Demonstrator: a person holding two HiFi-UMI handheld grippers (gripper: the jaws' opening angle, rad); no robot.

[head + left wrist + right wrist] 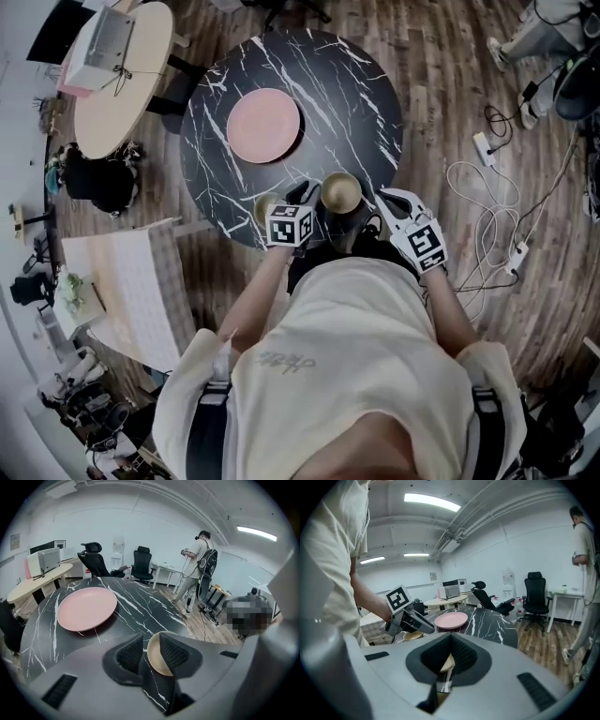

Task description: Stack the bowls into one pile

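Two tan bowls sit near the front edge of the black marble table (pixel 375 103). One bowl (pixel 340 190) lies between my two grippers. The other bowl (pixel 263 208) is left of it, half hidden by my left gripper (pixel 307 195). In the left gripper view the left gripper (pixel 151 654) is open. The first bowl (pixel 157 660) shows in the gap against the right finger, with table visible on its other side. My right gripper (pixel 382 198) sits just right of that bowl. Its jaws (pixel 450 641) meet at the tips, and a sliver of bowl (pixel 446 662) shows behind them.
A pink plate (pixel 263 125) lies at the table's centre, and shows as the pink plate (pixel 86 607) in the left gripper view. Cables and a power strip (pixel 485 148) trail on the wood floor to the right. A beige round table (pixel 122 80) stands at the far left. Another person (pixel 197 571) stands beyond.
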